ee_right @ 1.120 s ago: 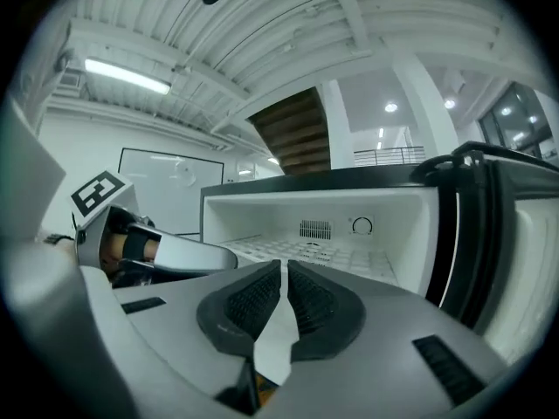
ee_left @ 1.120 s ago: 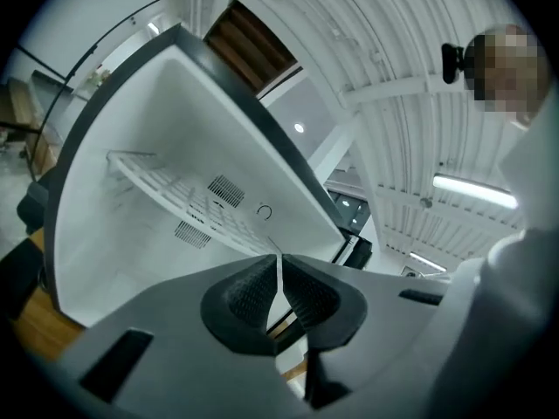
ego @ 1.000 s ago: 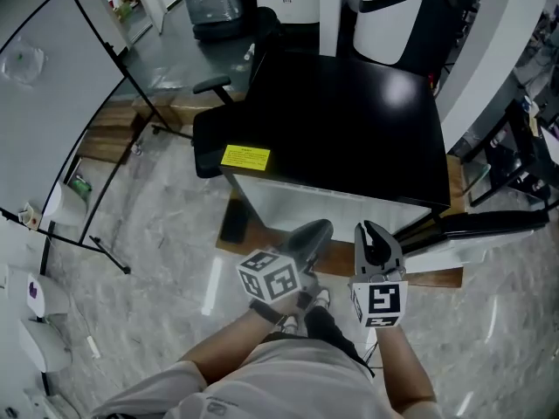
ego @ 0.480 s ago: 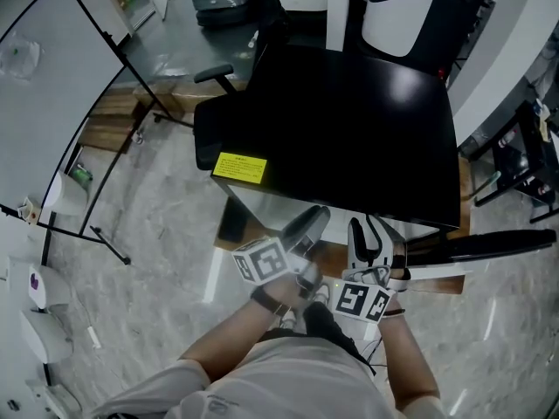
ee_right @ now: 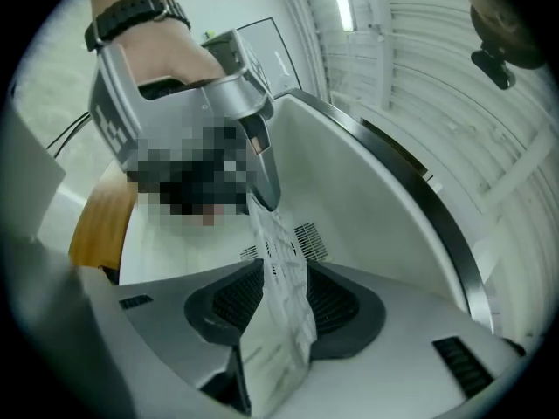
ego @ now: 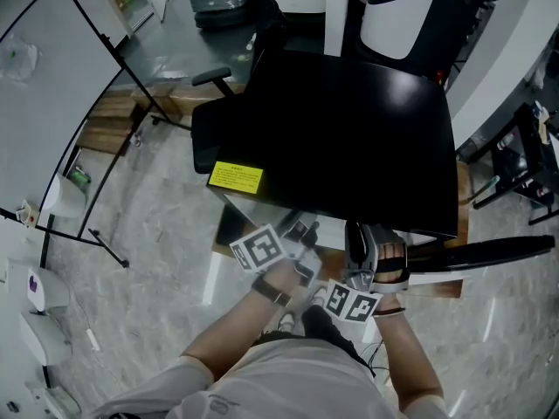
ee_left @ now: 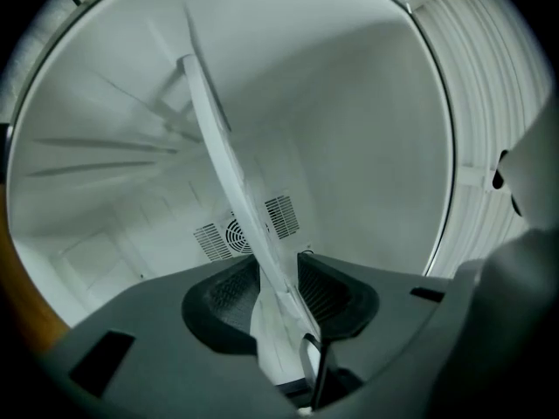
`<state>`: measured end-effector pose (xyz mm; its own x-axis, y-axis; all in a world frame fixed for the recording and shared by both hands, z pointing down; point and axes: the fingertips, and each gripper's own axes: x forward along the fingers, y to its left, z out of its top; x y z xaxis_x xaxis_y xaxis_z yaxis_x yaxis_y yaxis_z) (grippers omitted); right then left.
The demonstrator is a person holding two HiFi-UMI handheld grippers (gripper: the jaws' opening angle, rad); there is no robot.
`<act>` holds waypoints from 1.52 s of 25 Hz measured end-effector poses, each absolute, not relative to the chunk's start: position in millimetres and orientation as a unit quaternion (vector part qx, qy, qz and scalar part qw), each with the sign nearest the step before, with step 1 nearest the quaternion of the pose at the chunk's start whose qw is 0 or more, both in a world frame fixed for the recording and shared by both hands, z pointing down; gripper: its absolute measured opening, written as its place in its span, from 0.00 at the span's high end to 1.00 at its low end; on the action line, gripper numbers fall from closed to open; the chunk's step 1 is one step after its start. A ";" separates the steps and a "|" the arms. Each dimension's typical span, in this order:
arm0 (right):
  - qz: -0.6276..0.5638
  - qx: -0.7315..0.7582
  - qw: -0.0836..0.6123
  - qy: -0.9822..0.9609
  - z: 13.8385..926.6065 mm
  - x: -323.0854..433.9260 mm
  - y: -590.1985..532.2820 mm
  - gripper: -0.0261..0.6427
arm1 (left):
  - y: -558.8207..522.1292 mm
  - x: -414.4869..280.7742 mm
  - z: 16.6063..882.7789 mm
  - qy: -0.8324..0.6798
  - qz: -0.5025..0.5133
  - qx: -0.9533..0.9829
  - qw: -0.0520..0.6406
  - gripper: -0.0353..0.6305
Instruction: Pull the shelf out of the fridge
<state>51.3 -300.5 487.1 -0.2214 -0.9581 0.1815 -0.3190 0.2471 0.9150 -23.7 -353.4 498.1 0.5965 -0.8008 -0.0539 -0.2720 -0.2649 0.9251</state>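
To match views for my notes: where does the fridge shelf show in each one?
Head view: not distinguishable, under the black fridge top.
Left gripper view: shelf, edge-on, upper left to bottom centre.
Right gripper view: shelf, edge-on, bottom centre.
Shared landmark: vent grille, both gripper views.

Nothing readable here tbh. The yellow sticker (ego: 234,177) on the fridge (ego: 367,138) top has print, but it's way too small to make out.

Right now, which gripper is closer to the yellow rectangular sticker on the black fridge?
Left. The left gripper sits close beside the yellow rectangular sticker; the right gripper lies farther right. Both grippers' jaws have just been opening, the white shelf between them.
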 end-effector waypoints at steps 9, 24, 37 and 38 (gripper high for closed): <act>-0.412 0.450 0.472 -0.636 509.8 58.5 -319.1 0.72 | -359.4 -32.5 503.9 -0.380 -0.261 0.740 0.491 0.77; -0.467 0.487 0.449 -0.586 499.4 71.0 -351.8 0.87 | -373.6 -17.0 498.2 -0.332 -0.344 0.701 0.528 0.87; -0.478 0.478 0.454 -0.581 502.0 69.0 -342.3 0.88 | -364.7 -20.2 500.3 -0.345 -0.347 0.678 0.549 0.89; -0.477 0.479 0.453 -0.581 501.3 68.7 -341.2 0.88 | -363.4 -21.1 502.0 -0.349 -0.343 0.677 0.550 0.89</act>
